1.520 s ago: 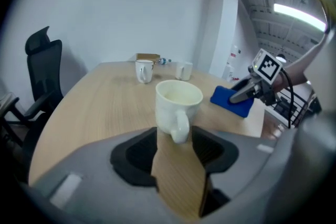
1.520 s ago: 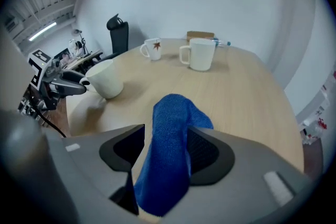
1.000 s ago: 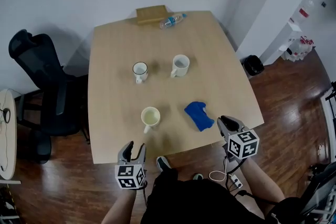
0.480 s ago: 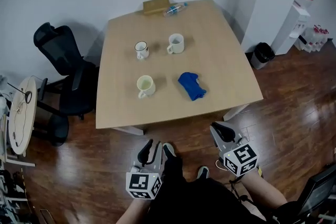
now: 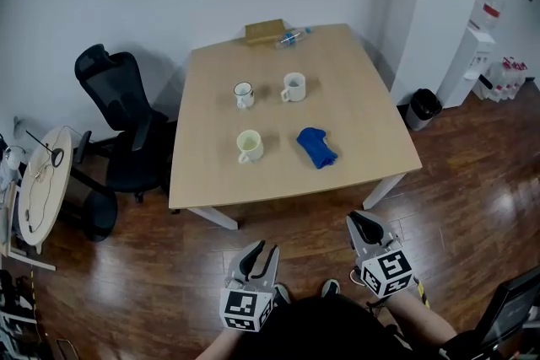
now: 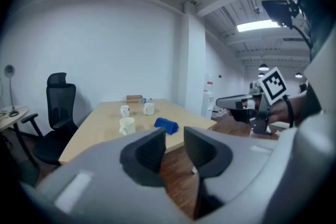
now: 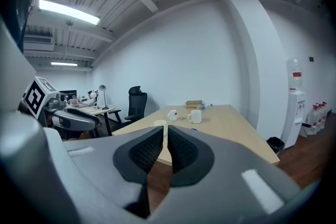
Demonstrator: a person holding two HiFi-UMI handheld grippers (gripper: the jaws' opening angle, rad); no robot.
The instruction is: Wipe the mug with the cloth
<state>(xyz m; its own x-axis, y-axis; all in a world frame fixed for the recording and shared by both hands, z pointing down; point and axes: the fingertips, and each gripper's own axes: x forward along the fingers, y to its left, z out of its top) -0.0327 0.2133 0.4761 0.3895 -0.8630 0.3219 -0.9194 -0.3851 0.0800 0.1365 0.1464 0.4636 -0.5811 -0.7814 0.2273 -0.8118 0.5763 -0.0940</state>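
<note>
A black office chair [image 5: 126,122] stands at the left of the head view, beside the pale wooden table [image 5: 371,139] at centre. On the table's near half sits a cream mug [image 5: 249,146], upright, handle toward the lower left. Just right of it lies a crumpled blue cloth [image 5: 316,147], apart from the mug. Behind them stand a dark-rimmed white mug [image 5: 244,94] and a plain white mug [image 5: 294,86].

Both claws hover over the wooden floor at the bottom of the frame, well apart from the table edge. The left gripper [image 5: 262,249] sits below the cream mug; its jaws have just been closing, yet a gap remains with nothing in it. The right gripper [image 5: 360,221], below and right of the cloth, has its jaws pressed together, empty.
</note>
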